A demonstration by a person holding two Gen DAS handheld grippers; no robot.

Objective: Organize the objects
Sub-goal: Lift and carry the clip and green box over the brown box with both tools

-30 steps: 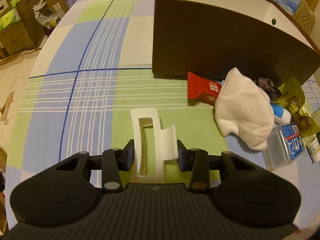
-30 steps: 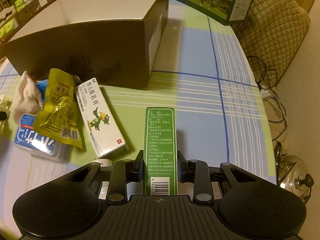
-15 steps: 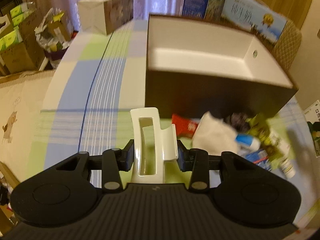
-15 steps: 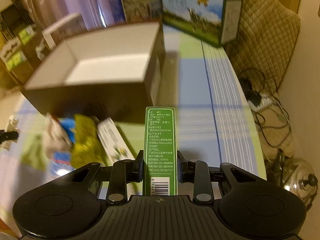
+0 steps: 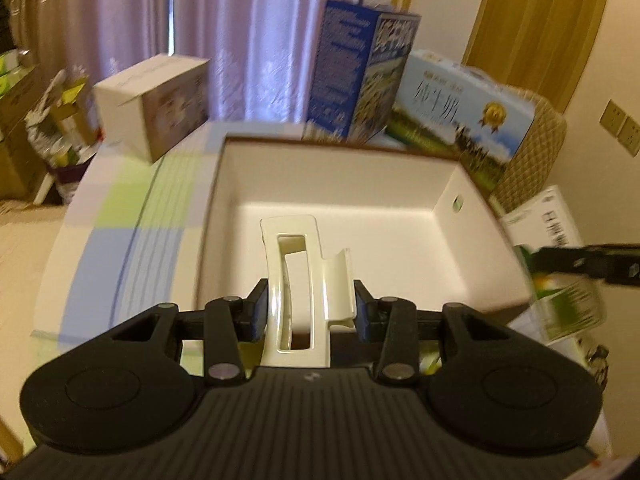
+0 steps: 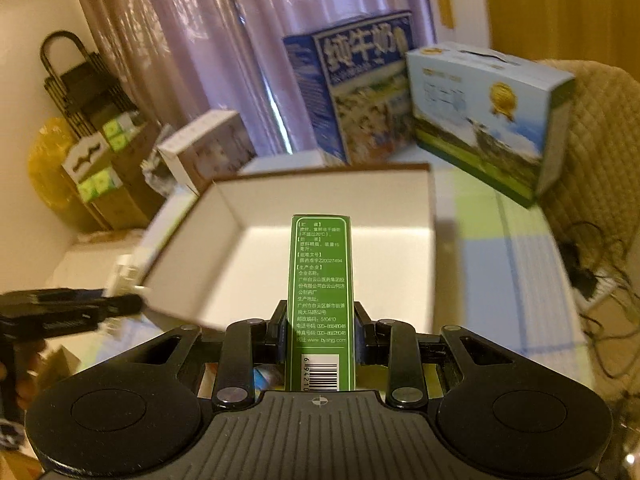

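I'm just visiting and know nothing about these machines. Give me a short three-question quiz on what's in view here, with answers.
1. True or false: the left claw holds a cream hair clip.
2. What colour is the slim carton in the right claw? A red, B green, C white.
3. What, if anything, lies inside the open box?

Key: 1 true. 2 B. 3 Nothing that shows; its white floor looks bare.

Glossy plastic hair clip [image 5: 298, 284]; matt cardboard green box [image 6: 322, 300].
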